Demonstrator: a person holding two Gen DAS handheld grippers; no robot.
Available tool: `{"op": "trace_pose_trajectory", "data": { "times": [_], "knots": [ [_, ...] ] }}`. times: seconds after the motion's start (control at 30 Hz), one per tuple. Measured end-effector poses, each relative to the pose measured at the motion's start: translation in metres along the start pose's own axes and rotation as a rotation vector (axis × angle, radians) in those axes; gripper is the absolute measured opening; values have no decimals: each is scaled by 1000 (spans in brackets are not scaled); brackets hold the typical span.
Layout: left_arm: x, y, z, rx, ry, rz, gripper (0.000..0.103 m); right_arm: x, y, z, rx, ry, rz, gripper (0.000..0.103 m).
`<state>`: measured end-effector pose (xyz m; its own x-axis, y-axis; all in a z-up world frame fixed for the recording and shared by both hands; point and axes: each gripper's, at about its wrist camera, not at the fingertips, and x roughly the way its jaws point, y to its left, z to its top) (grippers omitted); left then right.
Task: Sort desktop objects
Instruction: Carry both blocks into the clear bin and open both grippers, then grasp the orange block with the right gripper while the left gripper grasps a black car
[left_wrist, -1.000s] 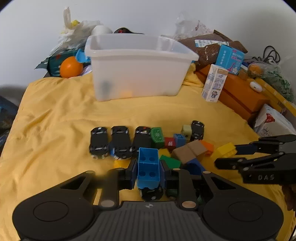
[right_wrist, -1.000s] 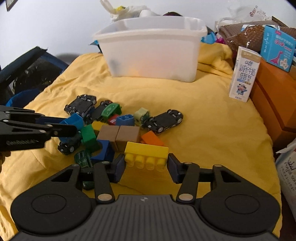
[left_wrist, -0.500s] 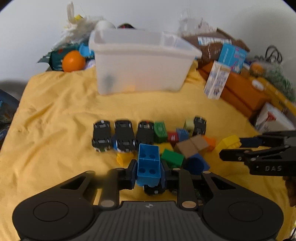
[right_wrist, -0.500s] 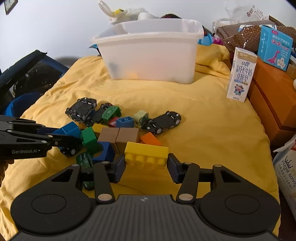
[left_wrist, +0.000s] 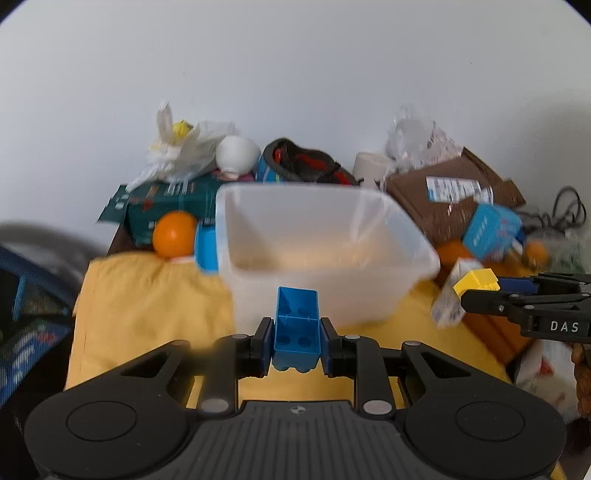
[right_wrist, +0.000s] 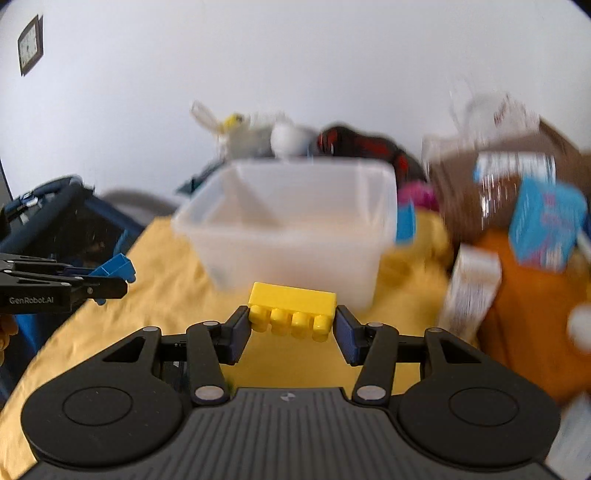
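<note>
Left gripper (left_wrist: 296, 334) clamped on a blue plastic hollow-backed building brick (left_wrist: 297, 328); right gripper (right_wrist: 291, 325) pinching a long yellow studded plastic brick (right_wrist: 292, 311) by its ends. Both poised just near of the translucent white plastic bin (left_wrist: 325, 254) on the yellow cloth (left_wrist: 147, 306). Possible trouble: clipping the near rim, or an early release dropping bricks short onto cloth.

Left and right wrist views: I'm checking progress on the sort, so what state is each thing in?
Left hand-held gripper: shut on the blue brick.
Blue brick: held off the cloth, in front of the bin.
Right hand-held gripper: shut on the yellow brick.
Yellow brick: held off the cloth, studs toward the camera.
Plastic bin: upright, lidless; contents unclear through blur.
Yellow cloth: spread out, wrinkled.
</note>
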<state>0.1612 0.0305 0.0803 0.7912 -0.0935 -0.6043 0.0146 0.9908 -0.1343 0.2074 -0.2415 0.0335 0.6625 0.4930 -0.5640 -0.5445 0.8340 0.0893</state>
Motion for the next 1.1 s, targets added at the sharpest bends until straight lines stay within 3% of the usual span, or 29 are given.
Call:
{"op": "trace_pose_trajectory", "data": {
  "times": [0.23, 0.4, 0.8, 0.83, 0.9, 0.93, 0.97, 1.1],
  "knots": [
    [27, -7, 73, 49, 23, -2, 28, 15, -10, 85, 11, -3, 17, 53],
    [51, -7, 102, 27, 78, -22, 28, 39, -13, 120, -22, 50, 7, 53],
    [87, -12, 108, 25, 153, -20, 29, 86, -35, 134, 26, 163, -25, 53],
    [89, -12, 108, 22, 147, -6, 31, 90, -36, 134, 29, 168, -24, 53],
    [88, -10, 107, 16, 125, 26, 54, 95, -35, 132, 19, 175, -31, 56],
    [88, -9, 107, 13, 115, 34, 56, 97, -35, 132, 12, 172, -44, 68],
    [88, -7, 105, 10, 112, 36, 56, 98, -35, 130, 7, 168, -56, 74],
    [76, 2, 92, 3, 86, 37, 56, 96, -36, 124, 2, 146, -26, 75]
  ]
}}
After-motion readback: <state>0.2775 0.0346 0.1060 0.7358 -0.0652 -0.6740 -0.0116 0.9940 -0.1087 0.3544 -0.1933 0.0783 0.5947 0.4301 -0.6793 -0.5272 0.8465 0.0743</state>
